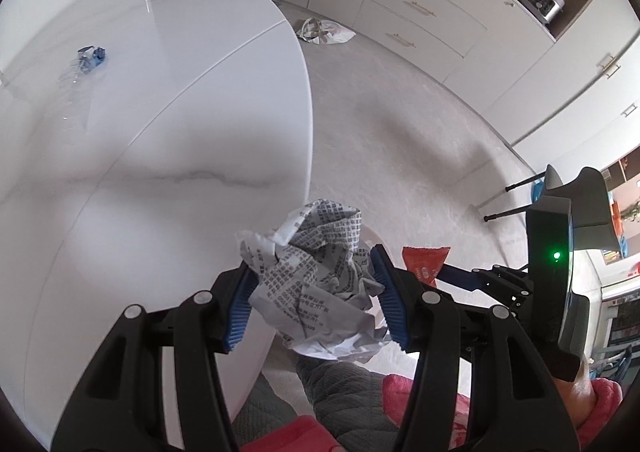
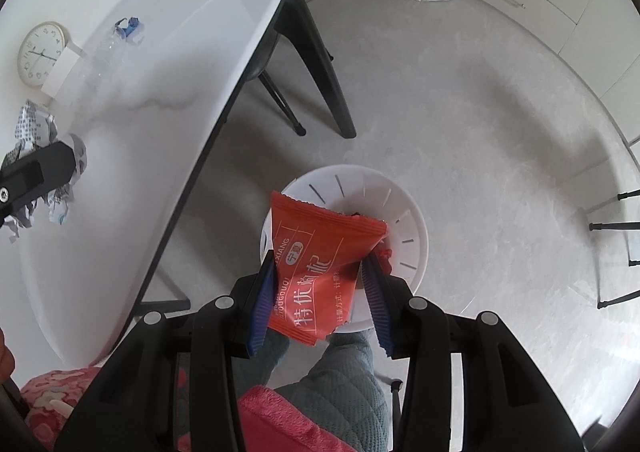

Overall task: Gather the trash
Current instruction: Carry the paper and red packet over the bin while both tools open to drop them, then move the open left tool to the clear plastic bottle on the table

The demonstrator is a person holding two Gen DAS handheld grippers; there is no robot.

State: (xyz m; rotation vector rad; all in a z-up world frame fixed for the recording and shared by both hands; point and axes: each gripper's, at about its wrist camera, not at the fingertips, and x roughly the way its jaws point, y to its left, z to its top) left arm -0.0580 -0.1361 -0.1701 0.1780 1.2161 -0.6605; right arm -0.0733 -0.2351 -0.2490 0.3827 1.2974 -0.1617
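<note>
1. A crumpled printed paper [image 1: 320,280] is pinched between the blue pads of the left hand-held gripper [image 1: 314,302], just past the bench [image 1: 160,132] edge.
2. A red snack wrapper [image 2: 320,272] is clamped in the right hand-held gripper [image 2: 320,308], directly above a white slotted bin [image 2: 384,204] on the floor.
3. A crushed clear bottle [image 1: 80,80] with a blue label is seen lying toward the far side of the bench.
4. White Chinese characters are printed on the wrapper; the Latin letters can only partly be read.
</note>
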